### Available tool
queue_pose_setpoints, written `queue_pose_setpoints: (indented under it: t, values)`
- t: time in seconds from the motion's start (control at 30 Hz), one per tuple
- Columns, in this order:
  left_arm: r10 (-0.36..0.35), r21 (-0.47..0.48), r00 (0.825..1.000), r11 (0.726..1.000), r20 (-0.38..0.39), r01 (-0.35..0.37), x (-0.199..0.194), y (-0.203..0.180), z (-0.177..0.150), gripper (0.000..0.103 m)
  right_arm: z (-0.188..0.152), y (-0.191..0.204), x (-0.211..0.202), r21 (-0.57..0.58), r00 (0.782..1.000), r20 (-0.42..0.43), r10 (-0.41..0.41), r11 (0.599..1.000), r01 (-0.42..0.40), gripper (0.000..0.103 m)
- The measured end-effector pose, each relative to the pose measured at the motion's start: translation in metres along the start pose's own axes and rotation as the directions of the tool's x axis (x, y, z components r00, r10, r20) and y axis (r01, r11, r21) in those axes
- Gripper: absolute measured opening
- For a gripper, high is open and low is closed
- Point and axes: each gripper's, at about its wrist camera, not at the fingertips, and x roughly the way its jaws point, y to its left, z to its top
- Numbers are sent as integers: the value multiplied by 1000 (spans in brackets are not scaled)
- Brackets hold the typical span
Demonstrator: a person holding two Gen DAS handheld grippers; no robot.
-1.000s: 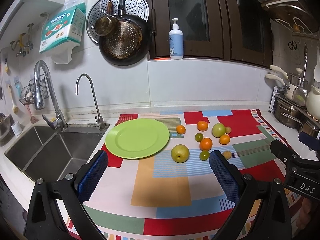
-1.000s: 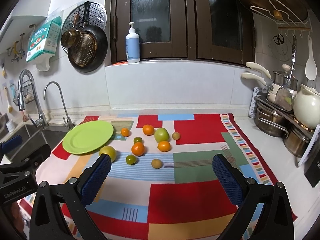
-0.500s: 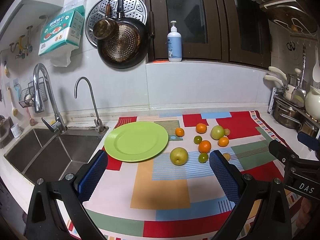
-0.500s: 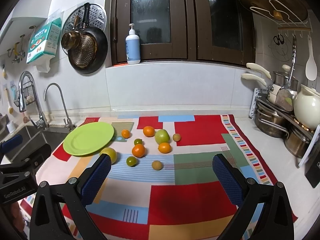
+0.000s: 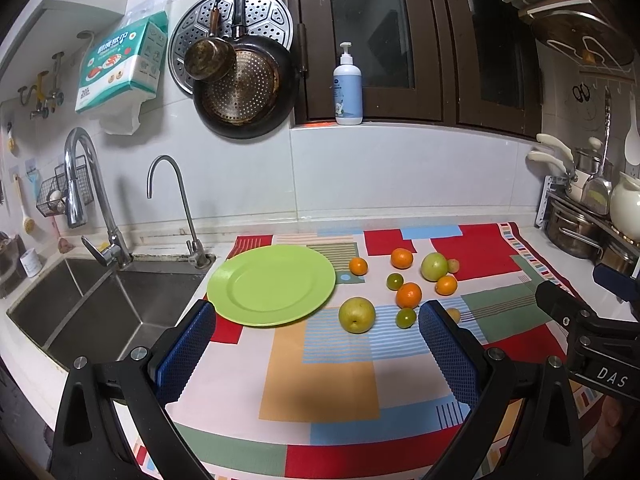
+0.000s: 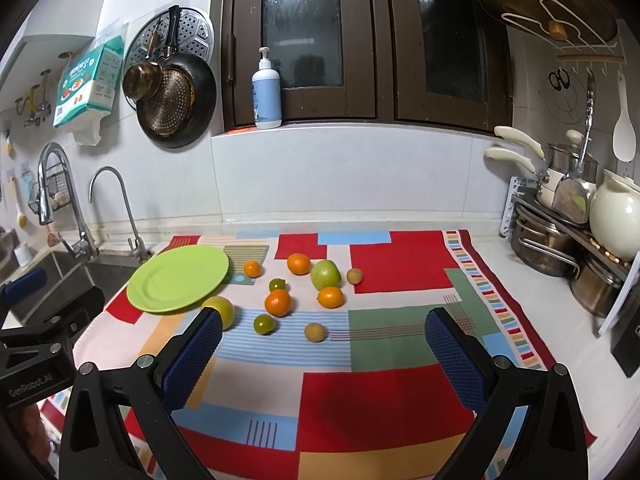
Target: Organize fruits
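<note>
Left wrist view: both claws, left claw (image 5: 316, 344) and right claw (image 6: 322, 350), spread and holding nothing; green plate (image 5: 256, 304) bare, every fruit (image 5: 357, 315) loose on the worktop cloth (image 5: 320, 388), sorting unstarted.

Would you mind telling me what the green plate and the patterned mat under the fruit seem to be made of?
The green plate looks like plastic or melamine: uniform matte lime colour, soft sheen, thin rim; glazed ceramic remains possible. The patterned mat looks like woven fabric: it lies flat and limp on the counter with printed colour blocks and no gloss.
</note>
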Motion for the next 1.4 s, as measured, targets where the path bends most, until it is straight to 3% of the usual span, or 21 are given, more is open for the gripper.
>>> queue_pose_setpoints:
  t: [0.6,1.07,1.4]
  values:
    - [-8,42,1000,999,-17,9,21,-2,2,103,2,2,21,8,999,-30,15,1000,-15,102]
    - [-57,72,990,995,-129,66,80,-4,-5,97,-9,6,75,27,990,-141,8,1000,-4,102]
    - [-91,97,973,989,-211,114,134,-14,-9,92,-15,7,125,18,970,-241,6,1000,-2,90]
